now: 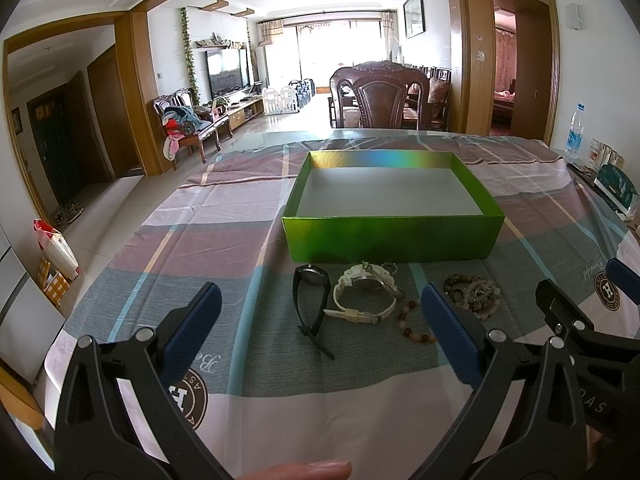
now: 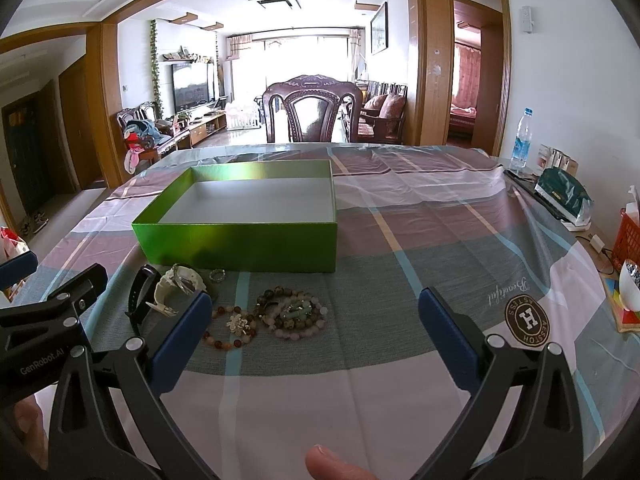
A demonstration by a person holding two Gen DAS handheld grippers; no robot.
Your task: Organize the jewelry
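Nearest the cameras, the left gripper (image 1: 320,332) and the right gripper (image 2: 316,336) both stand with jaws spread wide and hold nothing; each hovers above the checked tablecloth (image 1: 248,360) short of the jewelry. Beyond the fingertips the pieces lie in a loose row on the cloth: a black watch (image 1: 310,300), a white watch (image 1: 362,294), a single beaded bracelet (image 2: 230,328) and a heap of beaded bracelets (image 2: 294,314). Just behind them sits the green box (image 1: 394,236), open and with nothing in it. Judgement: the task is at its start, in the approach step; the next move calls for lowering one gripper over a single piece, closing on its band, and carrying it over the box's near wall. The right wrist view shows the bracelets whole, whereas the left wrist view hides part of them behind a finger; the left view shows the black watch strap in full.
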